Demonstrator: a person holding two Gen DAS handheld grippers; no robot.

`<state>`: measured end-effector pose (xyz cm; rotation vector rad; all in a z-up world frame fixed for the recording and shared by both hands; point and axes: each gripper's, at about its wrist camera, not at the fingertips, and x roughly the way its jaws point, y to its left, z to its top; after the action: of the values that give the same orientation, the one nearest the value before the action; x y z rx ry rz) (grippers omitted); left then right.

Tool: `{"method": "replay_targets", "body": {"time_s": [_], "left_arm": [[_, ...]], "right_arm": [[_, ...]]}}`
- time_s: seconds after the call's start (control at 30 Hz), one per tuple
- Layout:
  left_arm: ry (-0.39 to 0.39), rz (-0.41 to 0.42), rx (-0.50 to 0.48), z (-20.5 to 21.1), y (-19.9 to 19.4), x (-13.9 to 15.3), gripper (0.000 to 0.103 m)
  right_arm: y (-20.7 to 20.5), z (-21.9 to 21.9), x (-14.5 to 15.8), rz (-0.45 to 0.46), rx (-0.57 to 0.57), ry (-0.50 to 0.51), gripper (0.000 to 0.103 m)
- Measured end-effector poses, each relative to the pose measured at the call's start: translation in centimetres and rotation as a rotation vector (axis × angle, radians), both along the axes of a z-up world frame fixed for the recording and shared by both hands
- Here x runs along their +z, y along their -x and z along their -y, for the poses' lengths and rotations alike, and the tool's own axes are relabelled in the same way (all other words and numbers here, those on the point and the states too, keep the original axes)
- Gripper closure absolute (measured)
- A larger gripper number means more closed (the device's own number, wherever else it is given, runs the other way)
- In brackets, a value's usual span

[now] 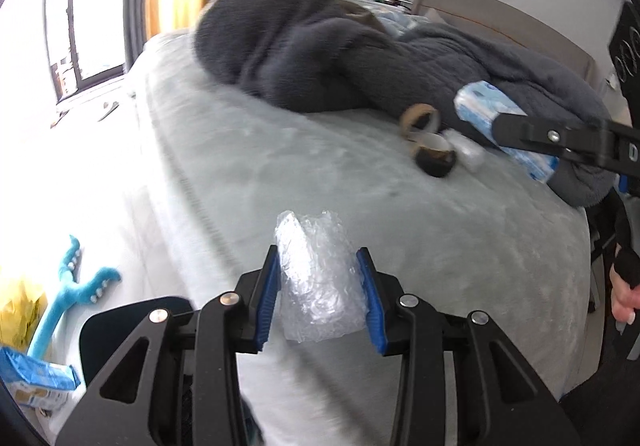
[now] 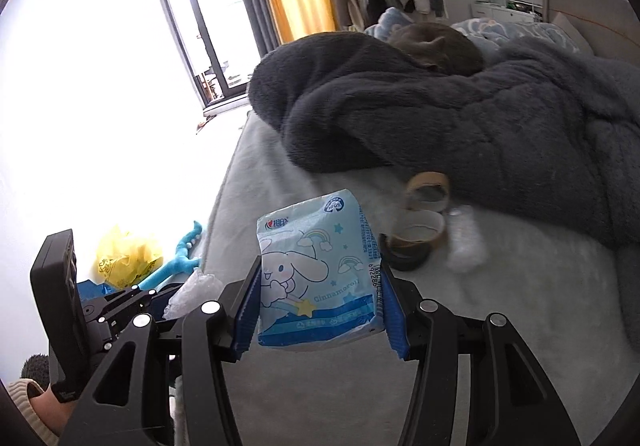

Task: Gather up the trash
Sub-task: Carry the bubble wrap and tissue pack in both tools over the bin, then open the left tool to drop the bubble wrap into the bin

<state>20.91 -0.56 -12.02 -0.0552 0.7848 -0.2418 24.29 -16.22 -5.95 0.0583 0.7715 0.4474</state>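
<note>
Left wrist view: the left gripper (image 1: 320,294) is clamped on a crumpled wad of clear bubble wrap (image 1: 316,278), with both blue pads pressed against its sides. The wad is held clear of the pale grey bed cover (image 1: 400,230). Further up the bed, two tape rolls (image 1: 430,143) and a small clear plastic piece (image 1: 466,149) lie just beside a dark fleece blanket (image 1: 320,53). The right gripper (image 1: 516,129) enters from the right edge with a blue tissue pack (image 1: 484,109) in its jaws.

Right wrist view: the right gripper (image 2: 320,298) grips the tissue pack (image 2: 316,278) by its two short sides, pads in contact, pack upright and above the bed cover (image 2: 520,306). The tape rolls (image 2: 420,230) and the clear plastic piece (image 2: 466,242) remain on the bed. A yellow bag (image 2: 124,258) lies on the floor beside a blue plush toy (image 2: 176,266), near the left gripper (image 2: 176,298).

Step in hand: both items are picked and are being carried; neither is deposited. The yellow bag is the probable receptacle, though no bin is confirmed. The next move calls for bringing each load over the opening before releasing, keeping firm pressure on the soft bubble wrap, then returning for the items left on the bed.
</note>
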Motion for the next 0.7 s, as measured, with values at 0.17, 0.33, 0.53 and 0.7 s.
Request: {"method": "replay_targets", "body": {"time_s": [0.17,0.33,0.53,0.7], "left_arm": [[0.004,-0.024,0.072,-3.3,0.2,-0.3,0.062],[-0.027,-0.07,0.132,-6.0,0.5,-1.2,0.062],[-0.044,-0.143,0.183,-9.2,0.7,-2.9,0.062],[-0.055,-0.245,0.214,-11.6,0.9,-5.2,0.062]], "right_arm": [[0.2,-2.9,0.5,0.004,0.032,0.002,0.05],[0.2,-5.9,0.8,0.008,0.075,-0.012,0.05],[0.4,-9.8,0.7,0.007,0.14,-0.011,0.05],[0.4,-12.3,0.9,0.005,0.175,-0.024,0.049]]}}
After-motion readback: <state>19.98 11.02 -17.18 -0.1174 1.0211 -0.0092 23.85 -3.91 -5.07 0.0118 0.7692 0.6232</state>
